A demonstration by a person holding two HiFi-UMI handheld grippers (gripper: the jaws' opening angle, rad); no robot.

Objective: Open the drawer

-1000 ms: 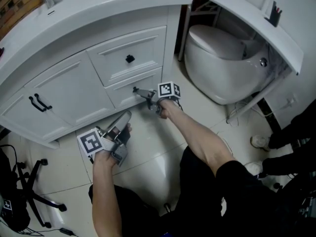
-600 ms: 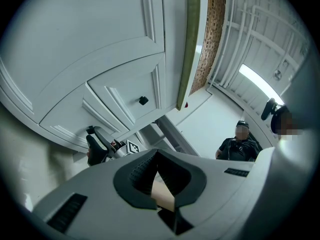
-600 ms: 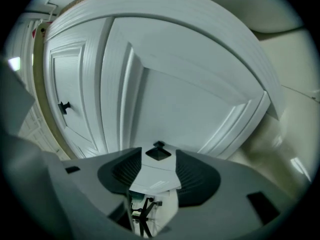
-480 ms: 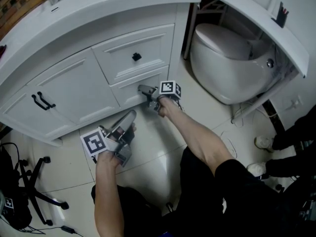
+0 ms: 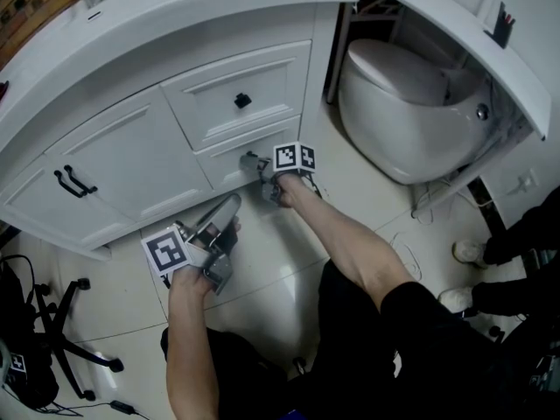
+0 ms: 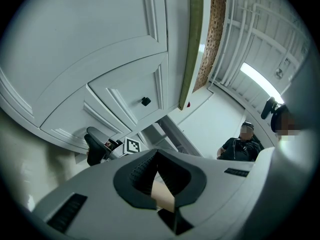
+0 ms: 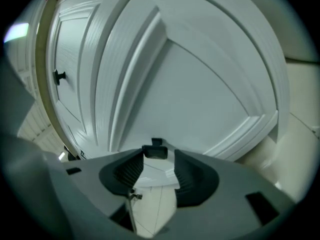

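So the big thing in front of me is the white vanity cabinet (image 5: pixel 131 156) with its curved counter (image 5: pixel 175 7) on top. The white toilet (image 5: pixel 411 103) sits just off its right end, and there's glossy tiled floor (image 5: pixel 262 269) below everything.

The cabinet's right half has two drawers stacked. The upper drawer (image 5: pixel 262 81) is shut and has its own black knob (image 5: pixel 242 101). The lower drawer (image 5: pixel 223 166), the shallow one under it, looks shut too, with its front flush with the rest of the cabinet. To the left are two doors with a pair of black handles (image 5: pixel 72 180) side by side.

My right tool (image 5: pixel 252 160) is up against the front of the lower drawer and tilts slightly down. In the right gripper view its jaws are apart with the lower drawer's small black knob (image 7: pixel 155 151) right between the tips. They've just been closing in, but I can see a gap on one side of the knob, so it's not clamped.

My left tool (image 5: pixel 229 206) hangs back over the floor, well apart from the cabinet and pointing roughly level toward it. Its jaws meet at the tips with nothing in them.
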